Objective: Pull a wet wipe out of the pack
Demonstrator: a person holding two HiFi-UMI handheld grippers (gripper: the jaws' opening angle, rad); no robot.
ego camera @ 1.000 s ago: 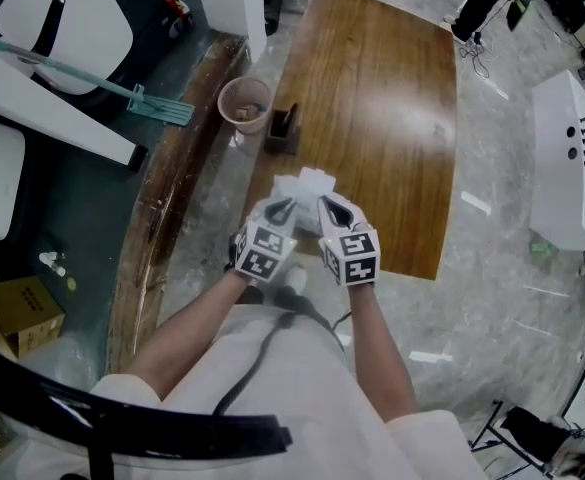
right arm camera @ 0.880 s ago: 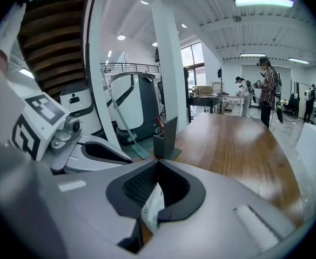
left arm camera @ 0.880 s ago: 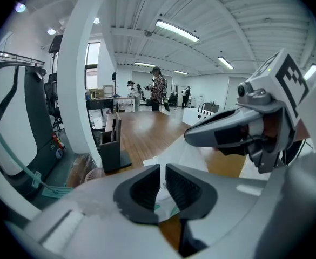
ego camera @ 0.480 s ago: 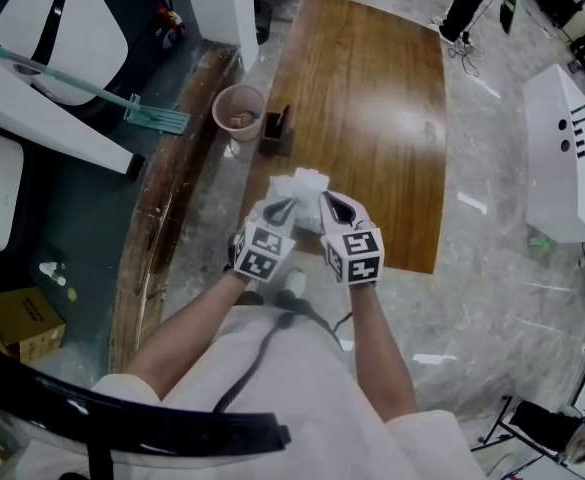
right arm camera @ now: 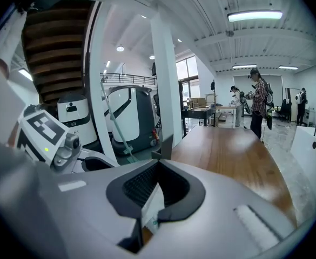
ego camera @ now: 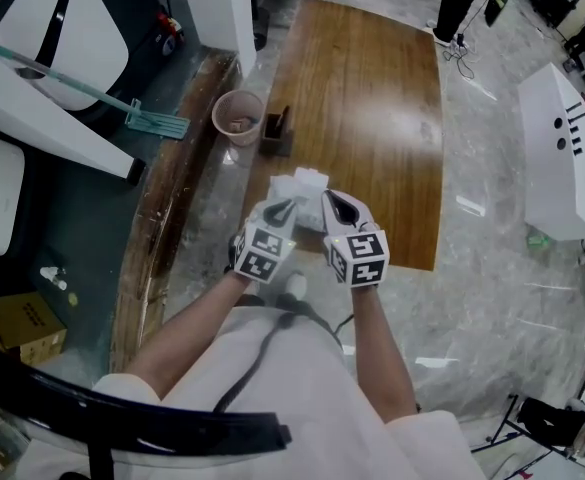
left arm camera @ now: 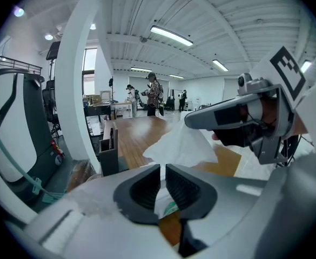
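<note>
Left gripper (left arm camera: 162,169): jaws nearly together, pinching the edge of a soft white pack with green print (left arm camera: 166,206), which is held up over the near end of the table.
Right gripper (right arm camera: 158,166): jaws pressed tight on a thin white wet wipe (left arm camera: 182,144), just beside the left one at its two o'clock.
Wipe: it fans out crumpled above the pack; I judge it only partly out.
Surroundings: a brown wooden table (ego camera: 372,118) stretches away at twelve o'clock. A pink cup (ego camera: 237,118) and a dark box holder (ego camera: 277,133) stand at eleven o'clock.
Risk: a sharp pull may tear the wipe or drag the next sheet along. The pack, pinched by a thin edge, may slip.
Change: the right gripper has risen slightly since a second ago. Both grips are as they were.
</note>
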